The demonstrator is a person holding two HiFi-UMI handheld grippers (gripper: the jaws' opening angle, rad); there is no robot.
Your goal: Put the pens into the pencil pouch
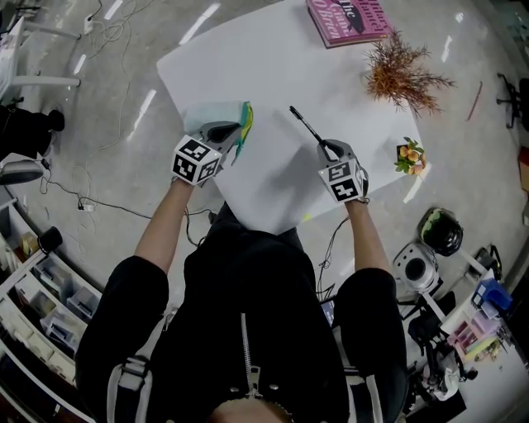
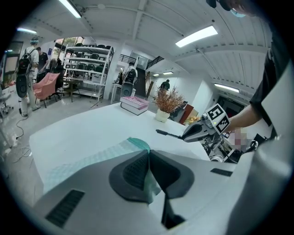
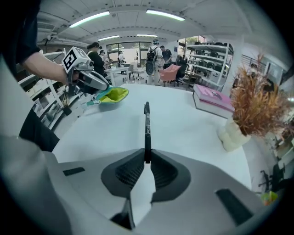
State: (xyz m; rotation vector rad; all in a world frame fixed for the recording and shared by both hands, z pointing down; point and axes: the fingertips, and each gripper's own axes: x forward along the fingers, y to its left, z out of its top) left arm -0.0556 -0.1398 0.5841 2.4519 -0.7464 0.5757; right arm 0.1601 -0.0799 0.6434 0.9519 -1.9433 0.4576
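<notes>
1. Black pen (image 3: 147,124), pointing away over the white tabletop (image 1: 273,66), is pinched at its near end by the right claw (image 3: 147,159).
2. Teal pencil pouch (image 2: 87,160), at the tabletop's left, is clamped in the left claw (image 2: 148,153).

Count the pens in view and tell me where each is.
1: a black pen gripped by the right gripper over the table. More may be hidden inside the pencil pouch.

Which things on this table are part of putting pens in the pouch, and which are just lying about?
For the job: black pen, gripped by the right gripper; pencil pouch, gripped by the left gripper.
Lying about: pink book, dried plant, small orange-flowered plant.
</notes>
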